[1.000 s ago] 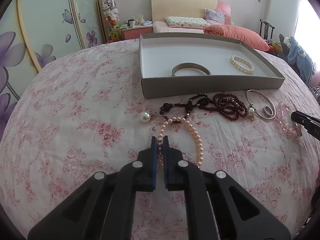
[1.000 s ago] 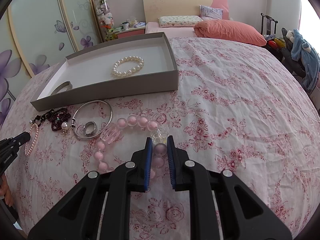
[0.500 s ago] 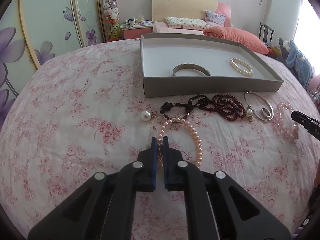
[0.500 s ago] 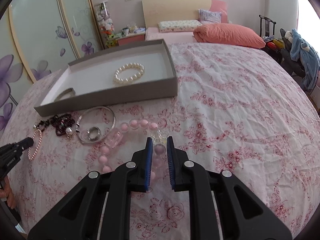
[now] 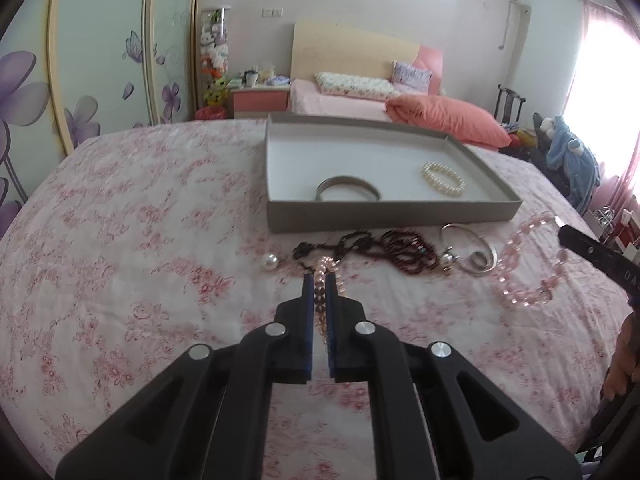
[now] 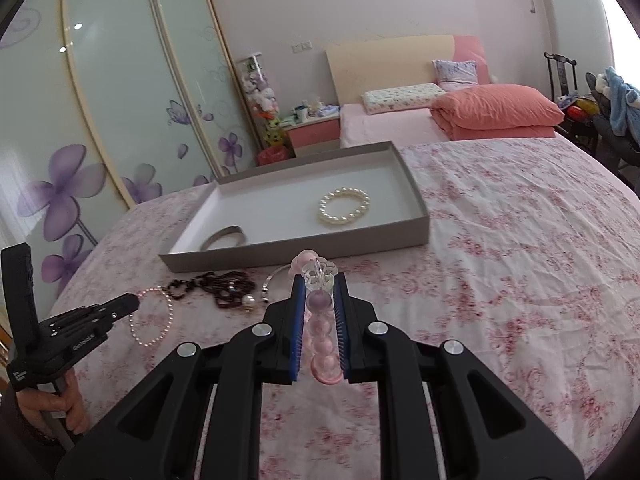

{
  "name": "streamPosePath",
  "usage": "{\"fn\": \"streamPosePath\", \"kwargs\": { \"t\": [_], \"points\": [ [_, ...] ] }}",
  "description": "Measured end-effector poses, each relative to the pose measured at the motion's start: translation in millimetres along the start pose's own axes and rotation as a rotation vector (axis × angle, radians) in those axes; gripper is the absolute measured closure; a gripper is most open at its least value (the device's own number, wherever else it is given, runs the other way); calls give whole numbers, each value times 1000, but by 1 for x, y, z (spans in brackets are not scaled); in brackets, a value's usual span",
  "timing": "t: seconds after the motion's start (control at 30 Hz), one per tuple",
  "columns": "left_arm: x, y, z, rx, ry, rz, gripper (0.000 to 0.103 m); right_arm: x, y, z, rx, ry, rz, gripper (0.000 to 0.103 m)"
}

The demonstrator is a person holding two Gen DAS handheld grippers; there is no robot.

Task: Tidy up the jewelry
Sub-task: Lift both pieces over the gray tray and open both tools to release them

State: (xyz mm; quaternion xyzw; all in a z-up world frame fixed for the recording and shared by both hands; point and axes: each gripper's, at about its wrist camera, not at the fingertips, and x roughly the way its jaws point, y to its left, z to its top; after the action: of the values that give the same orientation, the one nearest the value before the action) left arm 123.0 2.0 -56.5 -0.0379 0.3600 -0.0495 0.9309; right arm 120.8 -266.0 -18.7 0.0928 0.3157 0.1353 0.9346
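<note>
My left gripper is shut on a peach pearl strand, which hangs between its blue pads above the floral bed cover. In the right wrist view that strand dangles from the left gripper. My right gripper is shut on a pink bead bracelet, lifted off the cover. From the left wrist view this bracelet hangs from the right gripper's tip. Behind stands a grey tray holding a silver bangle and a white pearl bracelet.
In front of the tray on the cover lie dark red and black bead strands, a single large pearl and a thin silver bangle with a ring. A person's hand holds the left gripper. Pillows and a wardrobe stand beyond.
Both grippers have risen and tilted up. The pearl strand and the pink bead bracelet have come up off the bed cover and now hang from the shut fingers.
</note>
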Motion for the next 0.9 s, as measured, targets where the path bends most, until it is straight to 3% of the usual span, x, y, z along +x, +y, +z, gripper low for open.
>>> {"fn": "streamPosePath", "kwargs": {
  "t": [0.43, 0.9],
  "points": [
    [-14, -10, 1, -9, -55, -12, 97, -4, 22, -8, -14, -34, 49, 88],
    [-26, -14, 5, -4, -103, -4, 97, -20, 32, -4, -48, -116, 15, 88]
  ]
}}
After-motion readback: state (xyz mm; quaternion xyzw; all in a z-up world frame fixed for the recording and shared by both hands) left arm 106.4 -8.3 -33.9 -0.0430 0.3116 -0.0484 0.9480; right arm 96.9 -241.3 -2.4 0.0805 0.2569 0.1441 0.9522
